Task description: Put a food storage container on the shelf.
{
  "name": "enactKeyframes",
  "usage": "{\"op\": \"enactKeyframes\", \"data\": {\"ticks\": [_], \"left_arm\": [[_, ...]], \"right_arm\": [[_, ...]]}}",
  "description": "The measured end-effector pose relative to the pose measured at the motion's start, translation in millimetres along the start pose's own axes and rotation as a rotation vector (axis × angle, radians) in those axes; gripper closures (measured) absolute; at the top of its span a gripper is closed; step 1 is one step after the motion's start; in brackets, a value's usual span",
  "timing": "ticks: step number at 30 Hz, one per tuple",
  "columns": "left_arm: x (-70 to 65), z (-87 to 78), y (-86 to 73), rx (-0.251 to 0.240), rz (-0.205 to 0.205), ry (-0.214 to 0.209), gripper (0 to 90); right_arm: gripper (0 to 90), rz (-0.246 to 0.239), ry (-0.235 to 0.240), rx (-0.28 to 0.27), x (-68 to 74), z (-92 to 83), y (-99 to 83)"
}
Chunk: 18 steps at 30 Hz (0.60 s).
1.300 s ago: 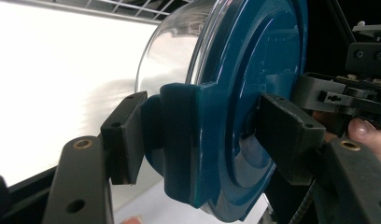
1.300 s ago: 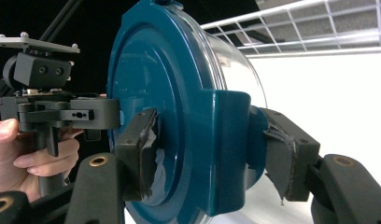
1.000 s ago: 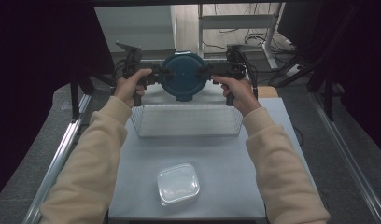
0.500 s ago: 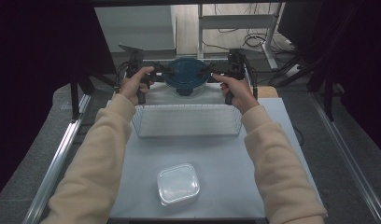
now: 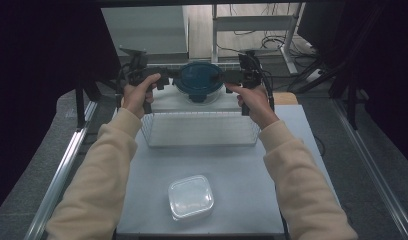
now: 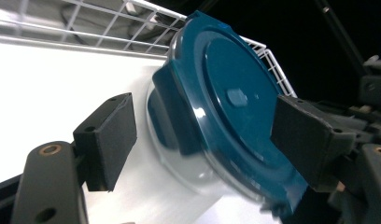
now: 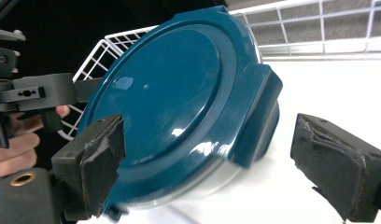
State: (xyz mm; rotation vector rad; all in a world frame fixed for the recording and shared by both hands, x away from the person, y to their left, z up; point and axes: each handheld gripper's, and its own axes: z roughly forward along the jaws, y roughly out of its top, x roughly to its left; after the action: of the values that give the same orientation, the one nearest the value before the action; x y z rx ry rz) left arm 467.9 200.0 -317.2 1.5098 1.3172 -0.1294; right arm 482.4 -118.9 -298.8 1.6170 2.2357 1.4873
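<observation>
Both grippers have just let go — the left gripper and the right gripper sit either side of the round container with the teal lid, and their jaws have been spreading in this last instant. From the left gripper view you can see the gap: one pad stands clear of the teal lid, the other hangs in front of the lid's far rim, with nothing pinched. Same story in the right gripper view, pads wide apart and the container loose between them, a little blurred as if settling. A moment ago it was held higher between the two tools; now it has come down at the far end of the white wire basket, tilted, its clear body low against the bright floor there. Whether it rests fully on the bottom I can't tell. My read: this is the drop-off, and the hands need only back straight out sideways without clipping the latch tabs. The square clear container waits untouched near the front of the table.
</observation>
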Motion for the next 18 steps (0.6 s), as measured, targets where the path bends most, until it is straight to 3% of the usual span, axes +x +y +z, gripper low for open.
{"op": "enactKeyframes", "data": {"ticks": [4,5,9,12,13,14,18], "left_arm": [[-13.7,-21.8,-18.5,-0.023,0.101,0.045,22.9],[-13.7,-21.8,-18.5,-0.023,0.101,0.045,23.3],[-21.9,-35.3,-46.0,-0.013,0.182,0.068,23.7],[-22.0,-42.9,-67.9,-0.006,0.213,0.065,23.9],[-20.2,-47.2,-84.3,-0.003,0.226,0.065,23.9],[-20.2,-47.2,-84.3,-0.003,0.226,0.065,23.9],[-10.1,-56.2,-126.1,0.008,0.248,0.083,24.2]], "right_arm": [[10.4,-0.081,0.004,-0.027,4.0,-18.5,-11.5],[10.7,-0.091,0.005,-0.026,4.0,-21.4,-14.0],[11.8,-0.135,0.008,-0.032,2.9,-32.4,-25.1],[13.0,-0.182,0.021,-0.039,-1.1,-47.2,-49.1],[13.1,-0.195,0.019,-0.041,-2.6,-50.1,-56.2],[13.1,-0.195,0.019,-0.041,-2.6,-50.1,-56.2],[13.8,-0.257,-0.014,-0.045,-12.4,-59.1,-91.9]]}}
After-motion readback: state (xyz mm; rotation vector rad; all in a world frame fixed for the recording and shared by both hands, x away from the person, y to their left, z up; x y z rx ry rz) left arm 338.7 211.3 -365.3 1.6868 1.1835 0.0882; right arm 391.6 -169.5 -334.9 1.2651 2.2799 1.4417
